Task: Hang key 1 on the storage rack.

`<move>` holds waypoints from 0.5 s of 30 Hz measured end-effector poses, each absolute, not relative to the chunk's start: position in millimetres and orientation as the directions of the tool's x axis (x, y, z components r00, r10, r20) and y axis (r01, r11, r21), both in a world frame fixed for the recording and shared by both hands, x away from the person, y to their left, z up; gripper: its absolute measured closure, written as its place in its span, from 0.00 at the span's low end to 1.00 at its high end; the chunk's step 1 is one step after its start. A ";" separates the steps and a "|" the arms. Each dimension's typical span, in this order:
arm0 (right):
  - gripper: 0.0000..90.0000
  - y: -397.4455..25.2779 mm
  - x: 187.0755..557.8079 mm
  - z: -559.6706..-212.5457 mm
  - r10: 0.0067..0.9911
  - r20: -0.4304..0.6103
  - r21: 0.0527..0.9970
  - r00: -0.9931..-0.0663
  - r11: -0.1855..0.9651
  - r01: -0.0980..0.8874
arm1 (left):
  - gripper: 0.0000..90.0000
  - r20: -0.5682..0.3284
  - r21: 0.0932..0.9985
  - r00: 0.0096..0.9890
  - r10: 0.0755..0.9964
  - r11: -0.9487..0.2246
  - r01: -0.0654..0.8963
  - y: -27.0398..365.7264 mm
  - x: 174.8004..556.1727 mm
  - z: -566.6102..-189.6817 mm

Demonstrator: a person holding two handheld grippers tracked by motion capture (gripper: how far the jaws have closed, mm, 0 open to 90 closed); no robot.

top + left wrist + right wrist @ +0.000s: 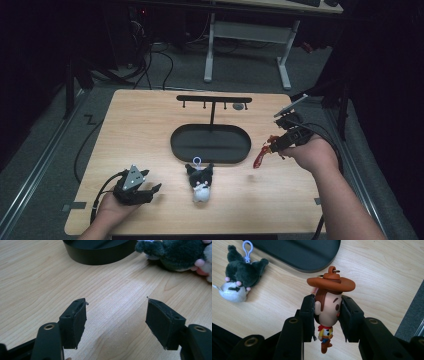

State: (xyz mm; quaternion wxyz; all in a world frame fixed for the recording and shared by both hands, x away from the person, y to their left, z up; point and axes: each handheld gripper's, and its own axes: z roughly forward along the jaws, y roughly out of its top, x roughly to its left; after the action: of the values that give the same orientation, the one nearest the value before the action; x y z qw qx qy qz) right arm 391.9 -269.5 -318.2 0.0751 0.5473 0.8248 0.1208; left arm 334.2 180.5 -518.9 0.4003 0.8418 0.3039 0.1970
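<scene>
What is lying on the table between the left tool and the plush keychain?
Nothing: in the high view, only bare wood separates the left tool from the plush keychain.

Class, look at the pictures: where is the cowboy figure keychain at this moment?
The cowboy figure keychain is clamped by its head in the right tool, held above the table's right side, just right of the black oval stand base.

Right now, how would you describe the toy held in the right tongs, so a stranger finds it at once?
Look right of the black oval tray on the wooden table. The right tongs clamp a small cowboy figure by its head. Unlike the dark plush toy lying nearby, it wears a brown hat.
</scene>
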 end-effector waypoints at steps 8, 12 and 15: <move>0.74 -261.3 407.7 -316.3 0.919 0.001 0.284 -0.395 0.379 0.881 | 0.37 0.087 0.800 0.736 0.671 -0.488 0.350 180.6 334.7 -518.5; 0.74 -254.9 416.1 -313.5 0.917 0.001 0.298 -0.399 0.380 0.875 | 0.37 0.087 0.798 0.740 0.667 -0.491 0.349 180.5 334.0 -518.1; 0.74 -250.9 420.8 -310.9 0.917 -0.001 0.300 -0.399 0.381 0.874 | 0.37 0.087 0.800 0.738 0.669 -0.488 0.348 181.3 334.3 -517.9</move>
State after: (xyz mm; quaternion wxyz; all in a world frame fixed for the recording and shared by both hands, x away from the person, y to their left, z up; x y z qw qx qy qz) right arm 420.8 -250.9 -310.9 0.0838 0.5416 0.8268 0.1267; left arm 334.3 181.3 -517.9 0.4052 0.8395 0.3029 0.1983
